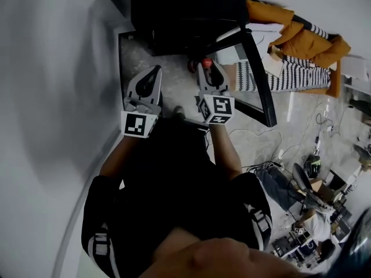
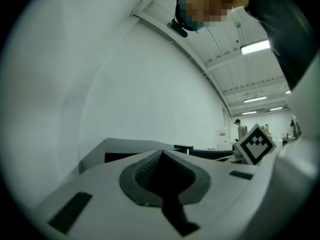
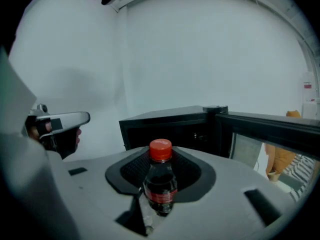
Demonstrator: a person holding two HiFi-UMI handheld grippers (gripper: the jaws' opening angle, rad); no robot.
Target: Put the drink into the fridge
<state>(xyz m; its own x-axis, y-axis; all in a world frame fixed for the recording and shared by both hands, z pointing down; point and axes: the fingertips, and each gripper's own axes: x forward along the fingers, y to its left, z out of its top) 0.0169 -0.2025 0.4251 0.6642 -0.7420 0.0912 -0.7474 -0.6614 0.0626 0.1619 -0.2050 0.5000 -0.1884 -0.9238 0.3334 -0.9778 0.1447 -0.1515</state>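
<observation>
right gripper clamps red-capped dark plastic drink bottle, centre frame; left gripper jaws together, empty; black mini fridge, door open, behind.

Pale floor carries the black fridge; cables trail across it.

Red-capped drink bottle upright before the open black fridge

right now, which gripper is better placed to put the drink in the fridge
Right. The right gripper grips the red-capped cola bottle and faces the black mini fridge, whose door is open. The left gripper is shut and empty.
</observation>
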